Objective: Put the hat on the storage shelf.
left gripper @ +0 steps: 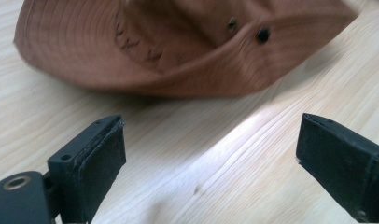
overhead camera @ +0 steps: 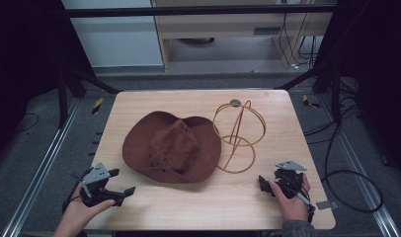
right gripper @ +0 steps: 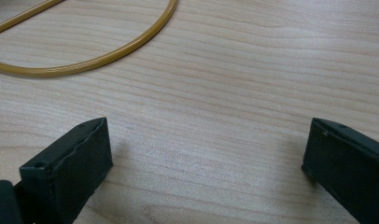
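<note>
Two grippers rest near the table's near edge in the high view, flanking a brown hat (overhead camera: pixel 172 148) beside a wire stand (overhead camera: pixel 238 136). Left gripper (left gripper: pixel 208 161) view: jaws wide, empty; approach the brim low. Right gripper (right gripper: pixel 206 168) view: jaws wide, empty, near the stand's ring.

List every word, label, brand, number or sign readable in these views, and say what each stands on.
None: no readable text anywhere.
Brown hat: plain, only metal eyelets.
Gold wire hat stand: no marking.
Wooden table: bare grain, no print.
Left gripper and right gripper: no visible label.
Yellow-black floor tape: stripes, no wording.
</note>
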Demonstrator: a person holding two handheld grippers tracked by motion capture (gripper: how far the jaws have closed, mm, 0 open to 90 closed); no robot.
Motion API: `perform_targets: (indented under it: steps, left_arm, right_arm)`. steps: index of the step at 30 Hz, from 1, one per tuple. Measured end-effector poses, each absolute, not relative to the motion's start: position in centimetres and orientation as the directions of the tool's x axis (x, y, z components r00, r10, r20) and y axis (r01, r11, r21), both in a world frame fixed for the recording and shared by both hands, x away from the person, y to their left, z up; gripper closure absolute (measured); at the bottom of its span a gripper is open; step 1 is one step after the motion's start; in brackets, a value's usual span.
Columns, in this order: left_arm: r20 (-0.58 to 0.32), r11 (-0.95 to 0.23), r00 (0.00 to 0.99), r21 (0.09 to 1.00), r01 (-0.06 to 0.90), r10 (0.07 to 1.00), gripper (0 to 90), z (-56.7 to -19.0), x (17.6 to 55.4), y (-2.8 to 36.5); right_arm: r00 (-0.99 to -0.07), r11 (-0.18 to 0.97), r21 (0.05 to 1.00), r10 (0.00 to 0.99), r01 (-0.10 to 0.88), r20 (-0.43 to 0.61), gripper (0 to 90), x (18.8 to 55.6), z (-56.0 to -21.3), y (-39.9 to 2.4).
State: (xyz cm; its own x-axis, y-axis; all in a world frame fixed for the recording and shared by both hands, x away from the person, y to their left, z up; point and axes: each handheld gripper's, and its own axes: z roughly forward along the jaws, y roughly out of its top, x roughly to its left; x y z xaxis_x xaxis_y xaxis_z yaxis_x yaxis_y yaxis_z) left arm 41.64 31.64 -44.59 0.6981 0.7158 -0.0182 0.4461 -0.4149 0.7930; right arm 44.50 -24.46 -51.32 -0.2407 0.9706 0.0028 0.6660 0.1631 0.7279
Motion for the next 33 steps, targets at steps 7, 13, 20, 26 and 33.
perform_targets:
  steps: [7,13,20,26,33]
  left_arm:
    - [0.062,-0.494,0.715,0.764,0.415,0.697,7.1,-41.2,43.6,29.6]
    - [0.096,-0.568,0.748,0.716,0.407,0.656,6.9,-39.3,45.6,27.0]
    - [0.106,-0.637,0.785,0.655,0.407,0.610,7.3,-38.6,48.0,23.5]
    - [0.132,-0.689,0.802,0.604,0.400,0.582,7.0,-38.1,50.0,20.6]
    - [0.162,-0.732,0.816,0.562,0.385,0.554,7.0,-37.1,52.1,17.8]
  right_arm:
    - [-0.241,0.163,0.728,0.971,0.666,0.003,1.3,44.5,-51.3,-24.4]
    - [-0.241,0.163,0.728,0.971,0.666,0.003,1.3,44.5,-51.3,-24.4]
    - [-0.241,0.163,0.728,0.970,0.666,0.003,1.3,44.5,-51.3,-24.4]
    - [-0.244,0.165,0.728,0.970,0.666,0.003,0.8,44.5,-51.3,-24.4]
    - [-0.243,0.166,0.726,0.970,0.667,0.002,0.4,44.8,-51.3,-24.4]
